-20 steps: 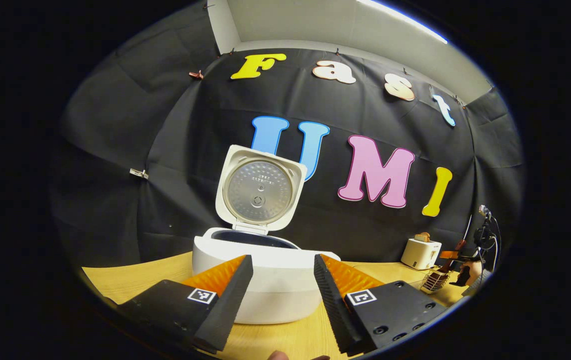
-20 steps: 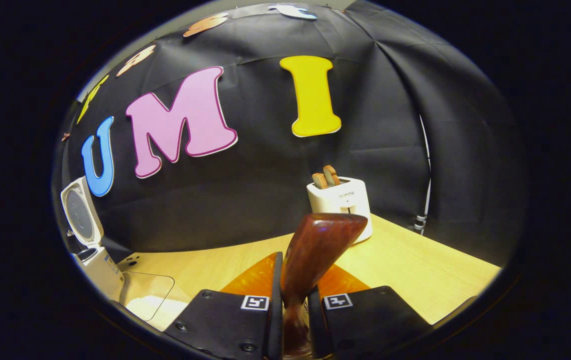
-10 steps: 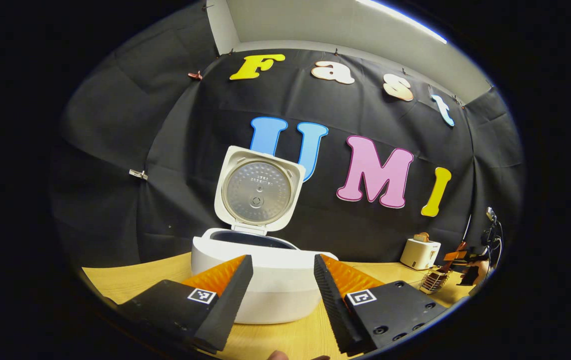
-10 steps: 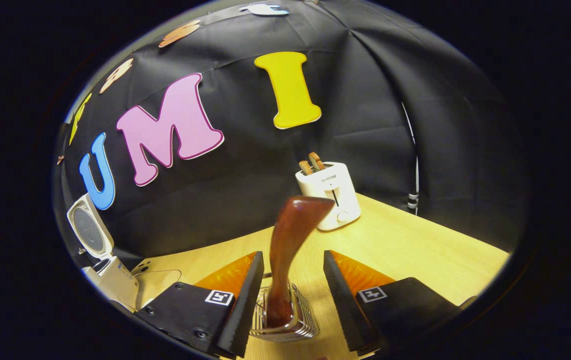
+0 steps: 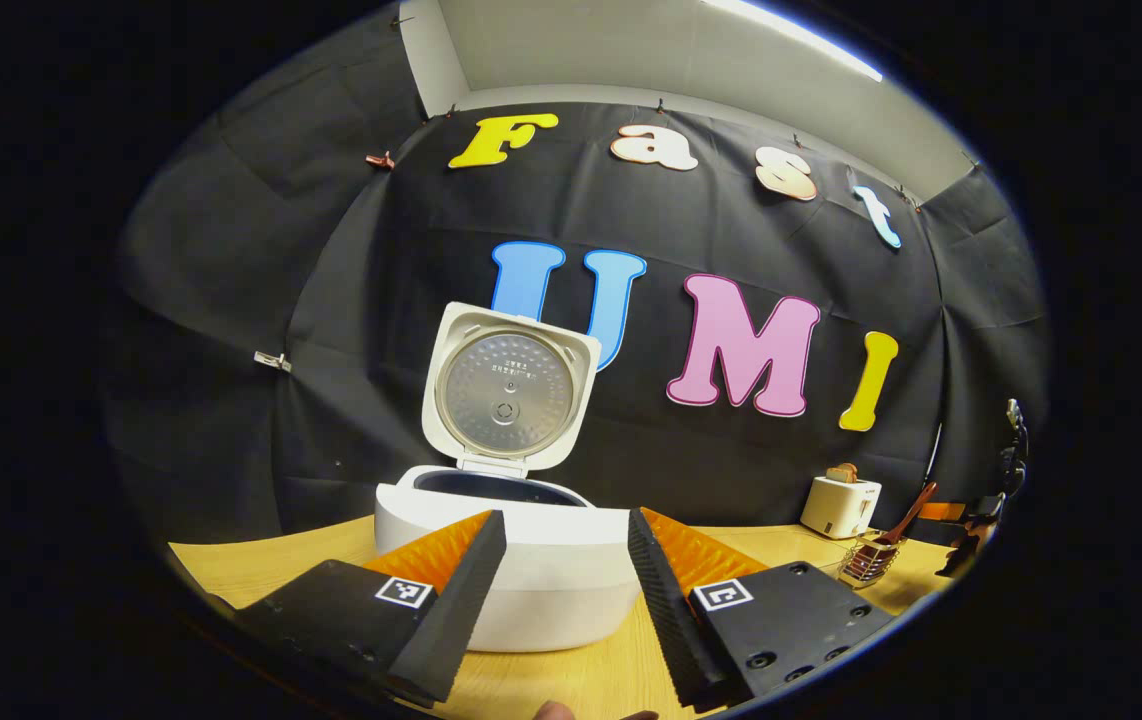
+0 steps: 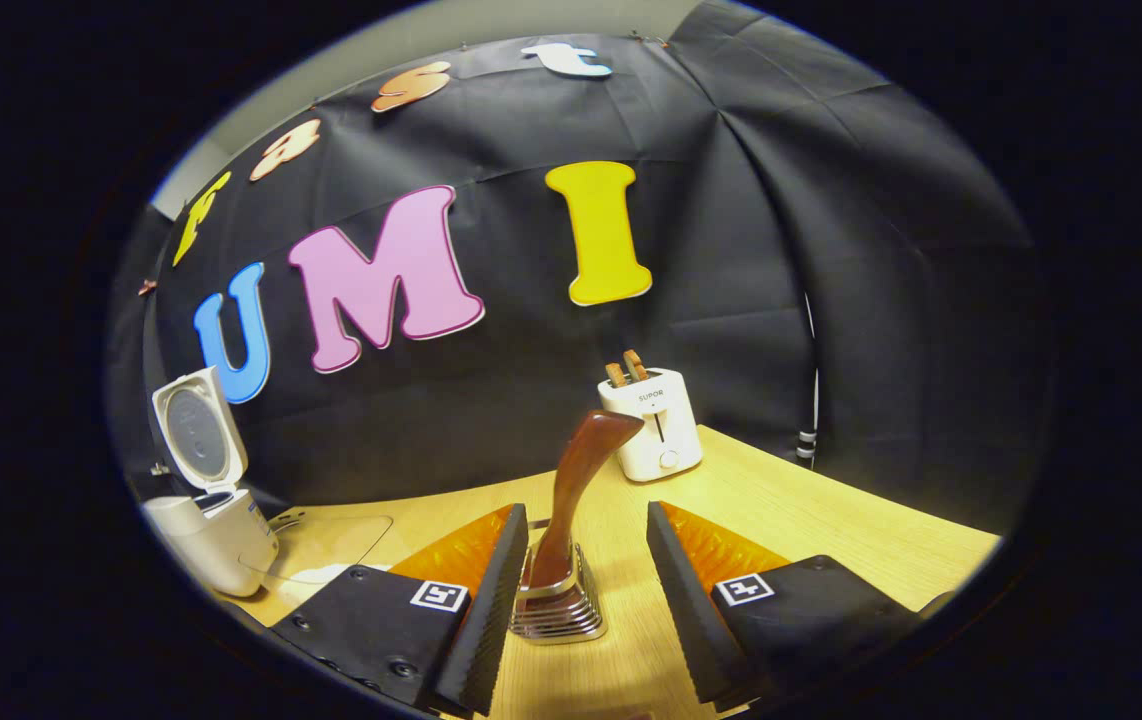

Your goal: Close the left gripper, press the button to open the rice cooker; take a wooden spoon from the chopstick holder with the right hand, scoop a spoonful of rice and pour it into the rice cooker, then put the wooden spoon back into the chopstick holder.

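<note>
The white rice cooker (image 5: 521, 580) stands on the wooden table with its lid (image 5: 509, 388) raised upright; it also appears at the left in the right gripper view as the rice cooker (image 6: 206, 530). My left gripper (image 5: 563, 590) is open just in front of the cooker's body. The dark wooden spoon (image 6: 576, 480) stands in the metal chopstick holder (image 6: 556, 605), leaning right. My right gripper (image 6: 586, 610) is open, its fingers on either side of the holder and apart from the spoon. In the left gripper view the chopstick holder (image 5: 866, 562) with the spoon (image 5: 906, 510) sits far right.
A white toaster (image 6: 651, 425) with bread slices stands at the back by the black cloth wall, also seen as the toaster (image 5: 839, 505). A clear container (image 6: 316, 550) lies on the table (image 6: 831, 520) beside the cooker. The other gripper's hand shows at the far right edge of the left gripper view.
My right gripper opened, let go of the spoon in the chopstick holder, and has drawn back from it. The left gripper barely shifted.
</note>
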